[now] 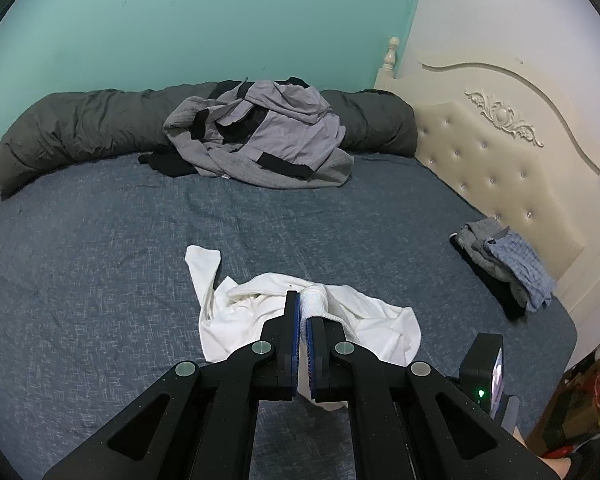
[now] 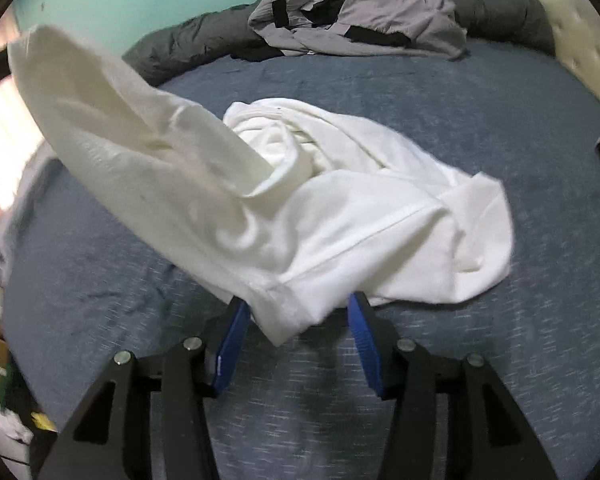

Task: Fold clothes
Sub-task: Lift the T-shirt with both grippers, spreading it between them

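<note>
The bed [image 1: 100, 240] filled both views, its blue sheet bare around the clothes. Against the wall at its far side lay a dark duvet [image 1: 60, 128] with a grey pile [image 1: 260, 136] heaped on it. A small folded stack [image 1: 504, 264] sat near the headboard [image 1: 492, 152]. The white shirt [image 1: 380, 320] lay crumpled on the near part of the bed, one sleeve trailing away from the headboard. The left gripper [image 1: 303, 320] had its jaws pressed together on a ribbed fold of the shirt. The right gripper [image 2: 296, 308] stood with jaws wide apart, a raised hem corner of the shirt [image 2: 292, 312] hanging between the blue pads [image 2: 232, 344]; whether they touched it was unclear.
</note>
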